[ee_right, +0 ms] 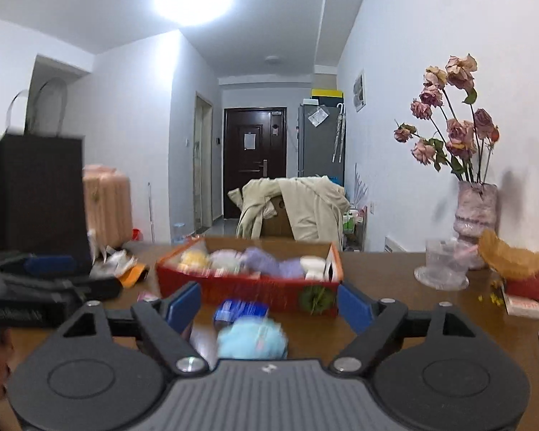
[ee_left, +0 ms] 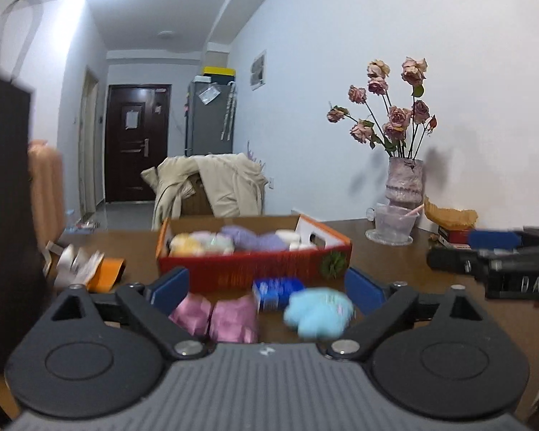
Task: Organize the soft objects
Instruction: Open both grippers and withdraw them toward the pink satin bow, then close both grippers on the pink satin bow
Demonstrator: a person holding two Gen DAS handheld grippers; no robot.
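Observation:
A red cardboard box [ee_left: 248, 269] [ee_right: 233, 287] stands on the brown table, with yellow, pale, purple and white soft items inside. In front of it lie two pink soft pieces [ee_left: 215, 318], a blue packet [ee_left: 275, 292] [ee_right: 239, 310] and a light blue plush [ee_left: 318, 314] [ee_right: 253, 337]. My left gripper [ee_left: 266, 287] is open, and the pink pieces, packet and plush lie loose between and ahead of its fingers. My right gripper [ee_right: 269, 305] is open too, with the light blue plush and the packet untouched between its fingers.
A vase of dried roses [ee_left: 404, 183] [ee_right: 476, 212], a glass bowl [ee_left: 391, 224] and an orange paper piece [ee_left: 449, 215] stand at the right by the wall. A dark bag [ee_right: 32, 190] and crumpled wrappers [ee_left: 86, 264] sit left. A coat-draped chair [ee_left: 212, 186] stands behind the table.

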